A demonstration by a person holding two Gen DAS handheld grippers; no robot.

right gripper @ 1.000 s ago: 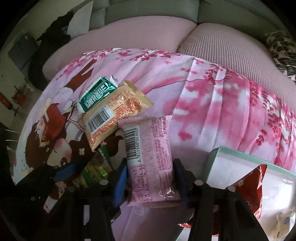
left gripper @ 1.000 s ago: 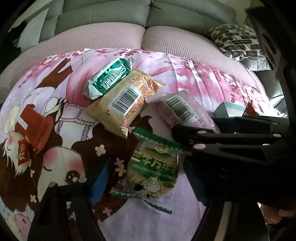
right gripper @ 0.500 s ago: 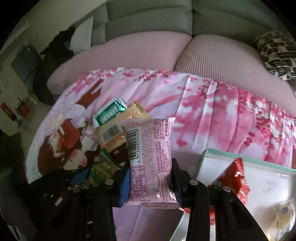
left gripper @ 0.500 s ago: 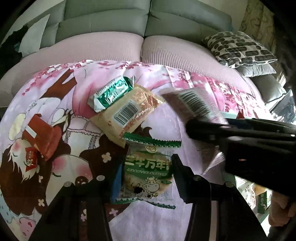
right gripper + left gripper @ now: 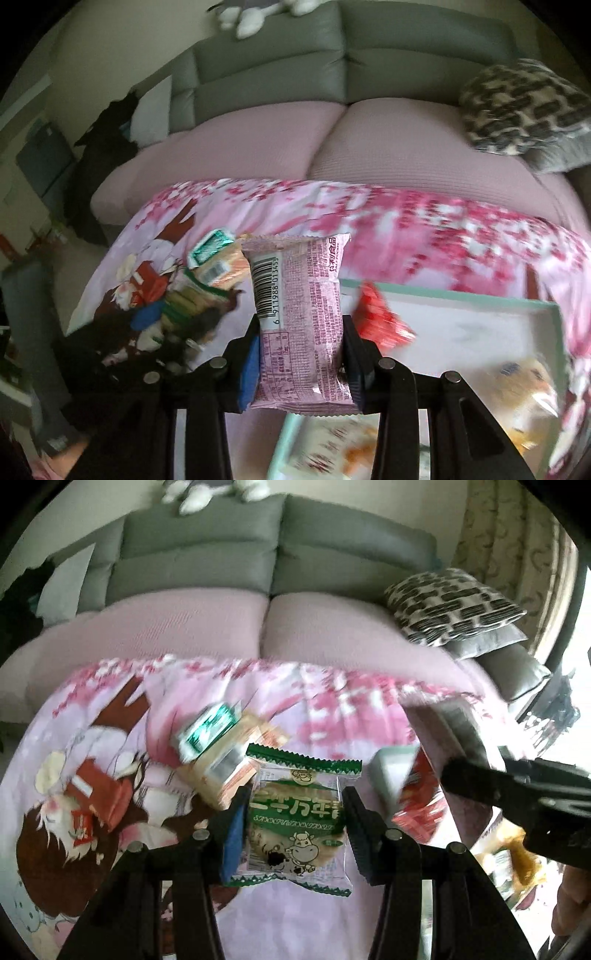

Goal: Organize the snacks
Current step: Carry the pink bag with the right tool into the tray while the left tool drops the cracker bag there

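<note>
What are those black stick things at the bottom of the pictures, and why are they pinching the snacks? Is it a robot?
It is not a robot. A person holds a pinching tool in each hand, and a small camera rides on each tool, looking along its two black fingers. That is why each picture shows black fingers at the bottom.

One picture comes from the left tool. It pinches a green cookie packet with a little cow on it. The other comes from the right tool, which pinches a pink packet with a barcode.

Below them is a pink blanket with cherry blossoms, spread on a sofa. A green and white packet, a tan packet and a red packet lie on it. Beside them is a pale green tray with a red snack bag in it. The snacks are being tidied up.
</note>
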